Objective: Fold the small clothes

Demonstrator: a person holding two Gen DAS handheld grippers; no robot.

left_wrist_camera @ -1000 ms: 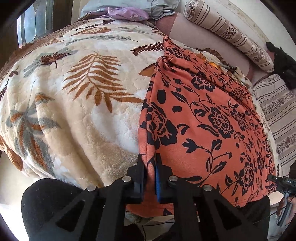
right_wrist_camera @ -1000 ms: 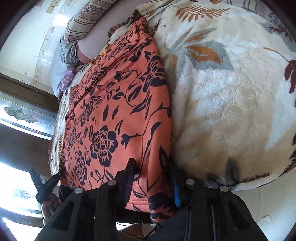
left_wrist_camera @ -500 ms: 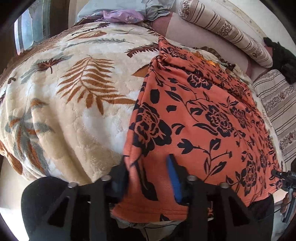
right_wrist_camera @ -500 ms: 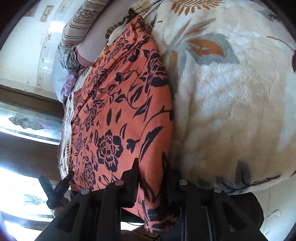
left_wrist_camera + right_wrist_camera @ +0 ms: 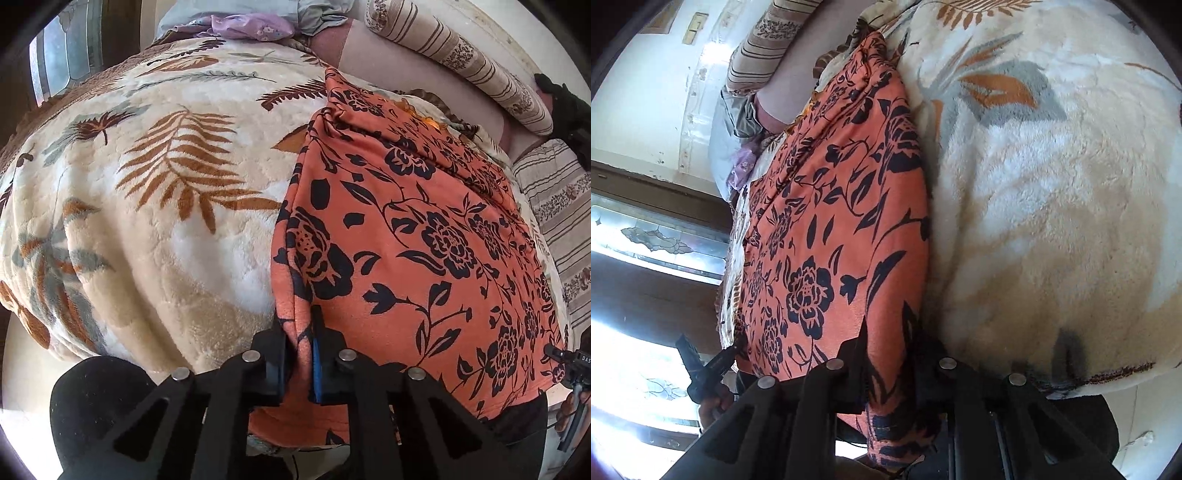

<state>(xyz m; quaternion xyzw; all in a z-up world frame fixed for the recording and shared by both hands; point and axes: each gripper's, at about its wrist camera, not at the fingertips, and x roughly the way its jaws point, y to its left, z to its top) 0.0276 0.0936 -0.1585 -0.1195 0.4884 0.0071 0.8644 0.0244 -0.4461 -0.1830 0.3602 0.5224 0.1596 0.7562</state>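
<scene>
Closing on the near hem, the left gripper [image 5: 298, 363] and right gripper [image 5: 892, 373] each had narrow fingers [image 5: 318, 354] pinching a corner of the orange floral garment [image 5: 406, 240]. Its long axis ran straight away from both across the plush leaf-print blanket [image 5: 147, 206] on the bed, soft, flat, floppy.

Left gripper [image 5: 299, 354] pointed steeply down, jaws closing, orange floral garment [image 5: 406, 240] pinched between the pads. Right gripper [image 5: 890, 354] tilted down less steeply, jaws closing on the same garment's opposite near corner.
</scene>
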